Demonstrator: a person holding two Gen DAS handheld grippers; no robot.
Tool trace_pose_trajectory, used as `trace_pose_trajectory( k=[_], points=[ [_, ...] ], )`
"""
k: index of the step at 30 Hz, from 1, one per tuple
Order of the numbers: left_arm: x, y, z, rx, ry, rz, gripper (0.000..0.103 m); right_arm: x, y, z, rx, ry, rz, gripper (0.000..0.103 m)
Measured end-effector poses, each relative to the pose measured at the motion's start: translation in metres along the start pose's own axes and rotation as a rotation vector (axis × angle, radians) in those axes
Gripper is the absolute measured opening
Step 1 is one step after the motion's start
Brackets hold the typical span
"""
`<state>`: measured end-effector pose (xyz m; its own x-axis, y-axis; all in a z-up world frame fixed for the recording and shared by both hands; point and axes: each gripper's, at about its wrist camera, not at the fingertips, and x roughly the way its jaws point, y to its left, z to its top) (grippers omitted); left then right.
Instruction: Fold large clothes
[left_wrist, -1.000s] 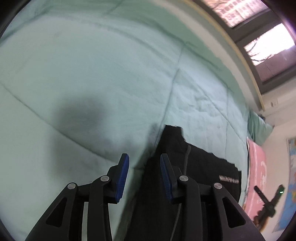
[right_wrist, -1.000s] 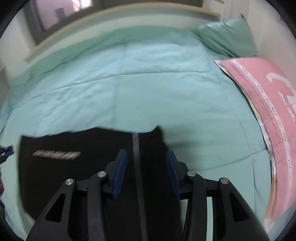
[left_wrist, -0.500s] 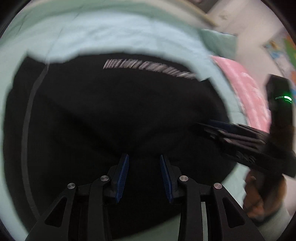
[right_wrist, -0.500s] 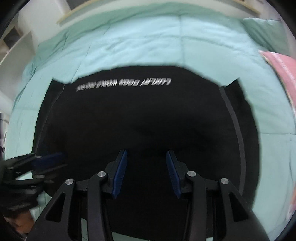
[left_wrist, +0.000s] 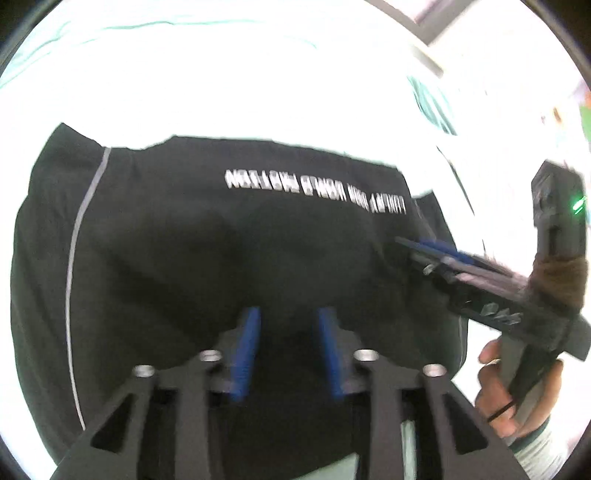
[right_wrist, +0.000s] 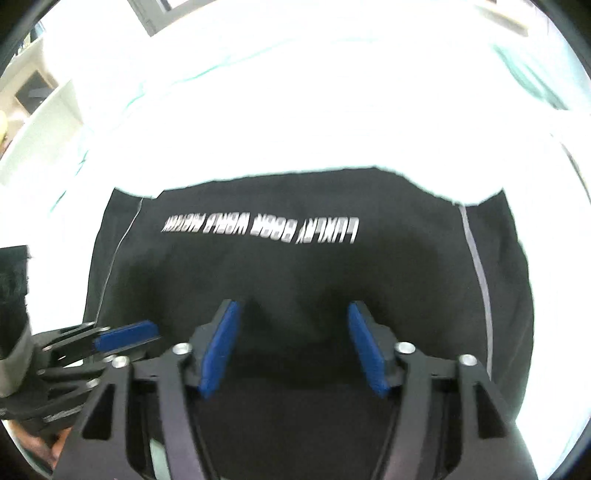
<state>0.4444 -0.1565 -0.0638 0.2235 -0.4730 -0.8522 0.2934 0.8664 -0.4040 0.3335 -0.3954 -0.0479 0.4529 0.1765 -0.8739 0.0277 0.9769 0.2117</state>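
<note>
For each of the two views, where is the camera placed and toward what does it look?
Left wrist: sits on the left tongs, looks down at the black garment; the right tongs and a hand show.
Right wrist: sits on the right tongs, looks down at the garment; the left tongs show at its left edge.
Shared: the garment and its white lettering.

Your bed washes out white; the black garment's lettering blurs, its near edge hidden.
</note>
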Motion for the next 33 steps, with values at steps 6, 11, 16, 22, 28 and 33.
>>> trace_pose_trajectory(
  k=[6,11,16,22,28,33],
  points=[
    [0.051,0.041,0.021,-0.137,0.058,0.000,0.060,0.064,-0.008,-0.001,0.001,0.084,-0.053,0.066],
    [0.062,0.033,0.028,-0.097,0.094,0.081,0.057,0.074,-0.011,-0.001,0.006,0.116,-0.060,0.066],
    [0.011,0.025,0.029,-0.036,0.071,0.012,0.058,0.025,-0.017,-0.004,0.034,0.051,0.005,0.066],
    [-0.077,0.050,0.019,-0.037,-0.086,0.028,0.058,-0.051,-0.028,-0.039,0.039,-0.059,-0.020,0.067],
    [-0.127,0.105,-0.002,-0.122,-0.145,0.087,0.058,-0.111,-0.060,-0.055,0.055,-0.129,-0.126,0.068],
    [-0.154,0.119,-0.020,-0.152,-0.177,0.122,0.058,-0.159,-0.087,-0.069,0.109,-0.174,-0.162,0.070]
  ],
)
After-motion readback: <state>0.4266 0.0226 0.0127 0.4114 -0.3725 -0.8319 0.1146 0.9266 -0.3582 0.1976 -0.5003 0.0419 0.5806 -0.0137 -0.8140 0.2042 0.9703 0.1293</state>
